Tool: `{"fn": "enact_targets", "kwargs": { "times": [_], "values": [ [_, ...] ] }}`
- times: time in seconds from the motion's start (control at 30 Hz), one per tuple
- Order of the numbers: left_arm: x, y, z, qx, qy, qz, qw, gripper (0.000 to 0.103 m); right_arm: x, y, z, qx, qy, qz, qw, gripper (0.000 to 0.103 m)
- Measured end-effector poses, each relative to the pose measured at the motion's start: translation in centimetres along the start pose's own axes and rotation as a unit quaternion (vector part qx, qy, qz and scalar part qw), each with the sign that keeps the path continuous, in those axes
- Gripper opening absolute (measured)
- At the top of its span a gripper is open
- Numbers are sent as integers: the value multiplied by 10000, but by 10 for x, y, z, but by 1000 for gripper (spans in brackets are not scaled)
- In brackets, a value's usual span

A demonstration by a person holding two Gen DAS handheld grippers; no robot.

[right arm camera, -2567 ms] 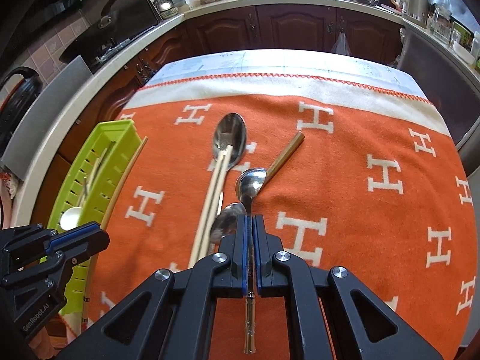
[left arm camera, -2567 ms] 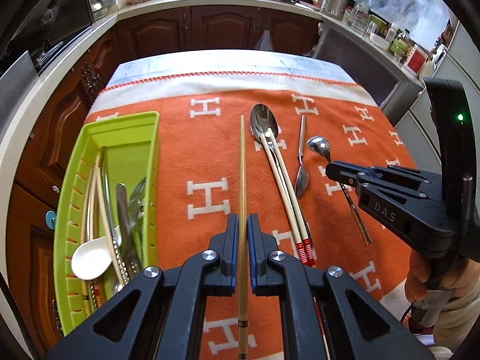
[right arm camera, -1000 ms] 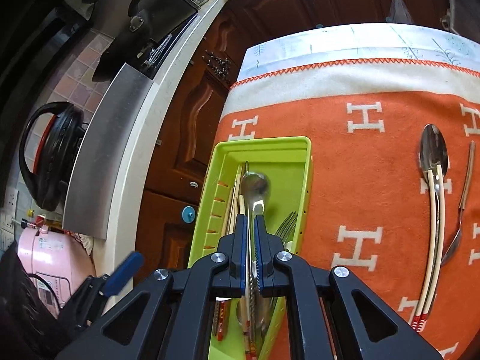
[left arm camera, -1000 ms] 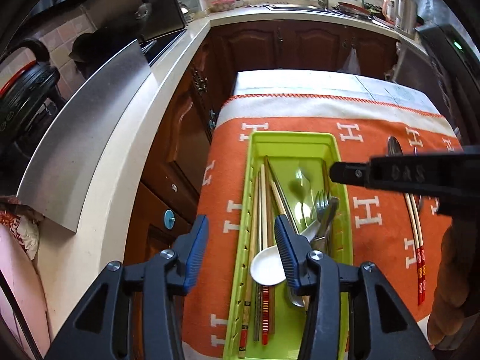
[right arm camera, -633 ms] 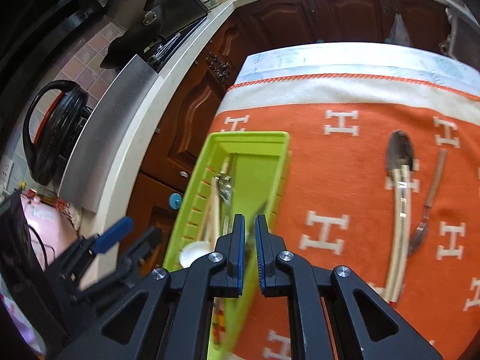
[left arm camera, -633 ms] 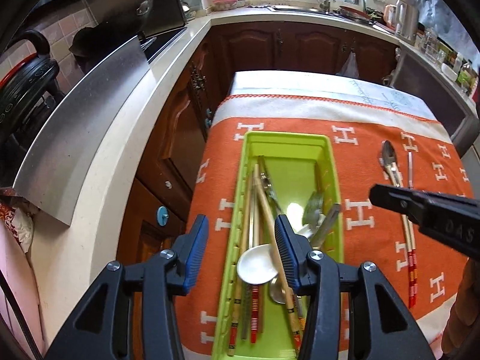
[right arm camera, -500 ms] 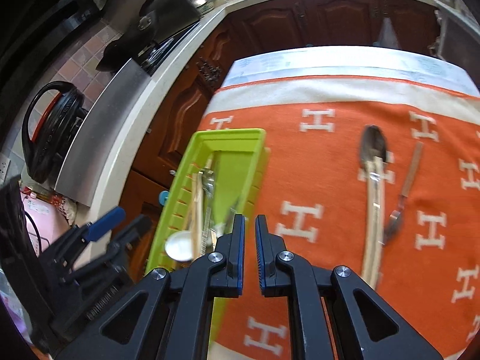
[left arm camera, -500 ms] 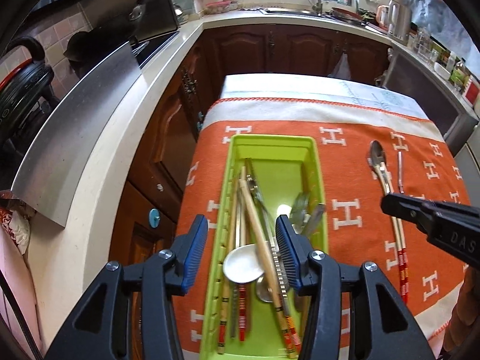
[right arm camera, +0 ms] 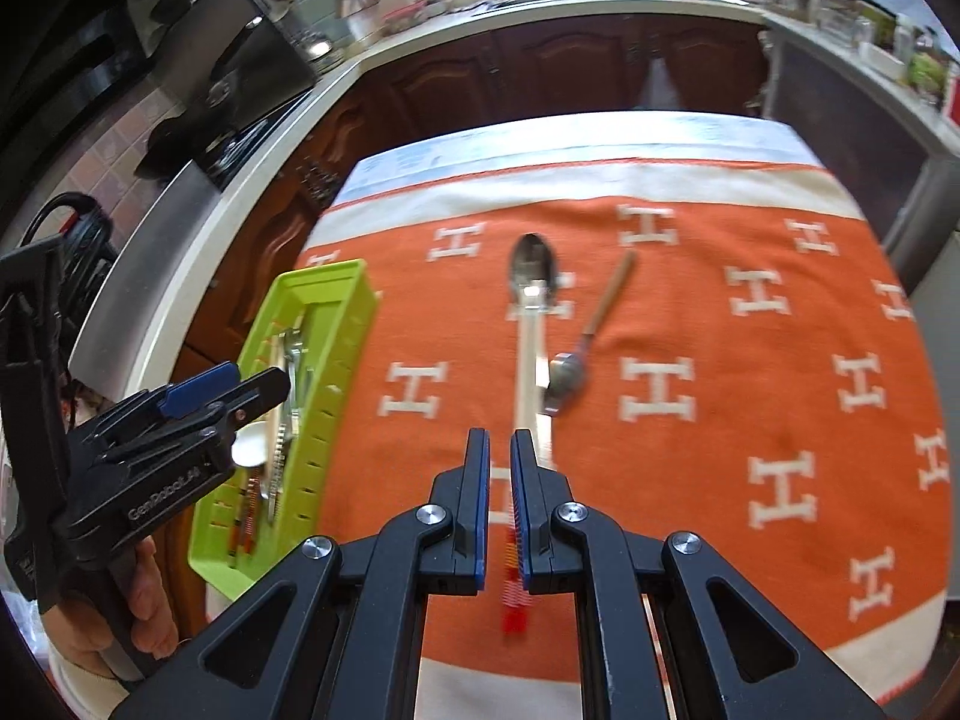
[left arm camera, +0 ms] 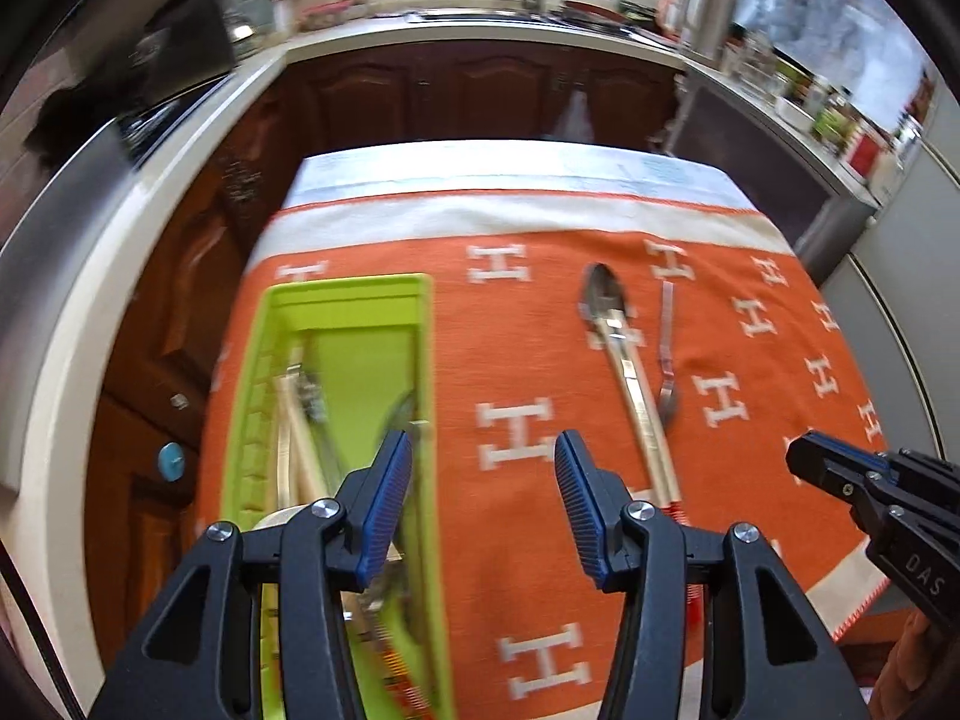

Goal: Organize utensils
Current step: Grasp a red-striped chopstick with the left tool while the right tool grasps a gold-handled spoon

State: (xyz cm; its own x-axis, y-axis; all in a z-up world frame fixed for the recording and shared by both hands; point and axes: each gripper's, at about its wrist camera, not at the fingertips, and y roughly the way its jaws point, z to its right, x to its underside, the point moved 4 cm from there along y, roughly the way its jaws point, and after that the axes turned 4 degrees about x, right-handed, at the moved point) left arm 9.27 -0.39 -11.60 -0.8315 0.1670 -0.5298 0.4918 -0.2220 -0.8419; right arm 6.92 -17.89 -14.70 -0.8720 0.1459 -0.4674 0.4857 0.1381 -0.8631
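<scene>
A lime green utensil tray (left arm camera: 354, 294) (right arm camera: 336, 360) lies at the left of the orange cloth and holds chopsticks, spoons and a fork. On the cloth lie a large steel spoon (left arm camera: 603, 300) (right arm camera: 533, 264), a pair of pale chopsticks (left arm camera: 645, 420) (right arm camera: 531, 360) with red ends, and a small spoon with a brown handle (left arm camera: 666, 354) (right arm camera: 591, 330). My left gripper (left arm camera: 483, 468) is open and empty by the tray's right wall. My right gripper (right arm camera: 499, 450) is slightly open and empty above the chopsticks' near end.
The orange cloth (right arm camera: 750, 420) with white H marks covers a small table. Dark wood cabinets and a pale counter (left arm camera: 150, 192) run along the left and back. A stove and a kettle are at the far left.
Both grippers let their utensils go into the tray and have swung right, toward the middle of the cloth. The right gripper now sits over the chopsticks.
</scene>
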Motion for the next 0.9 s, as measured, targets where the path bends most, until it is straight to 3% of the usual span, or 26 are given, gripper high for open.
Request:
{"fn": "enact_targets", "kwargs": {
  "times": [0.2,0.4,0.6,0.9],
  "values": [
    [-6,8,34,353,231,-86,9991,48,0,-20,34,368,197,153,9990,8],
    [-16,13,51,542,362,-144,9978,55,-9,-22,55,411,396,189,9982,18],
    [-22,26,60,566,466,-243,9970,55,-23,-6,63,290,454,49,9985,18],
    [-33,56,54,801,165,-446,9957,55,-49,39,76,-134,588,-306,9977,18]
  ]
}}
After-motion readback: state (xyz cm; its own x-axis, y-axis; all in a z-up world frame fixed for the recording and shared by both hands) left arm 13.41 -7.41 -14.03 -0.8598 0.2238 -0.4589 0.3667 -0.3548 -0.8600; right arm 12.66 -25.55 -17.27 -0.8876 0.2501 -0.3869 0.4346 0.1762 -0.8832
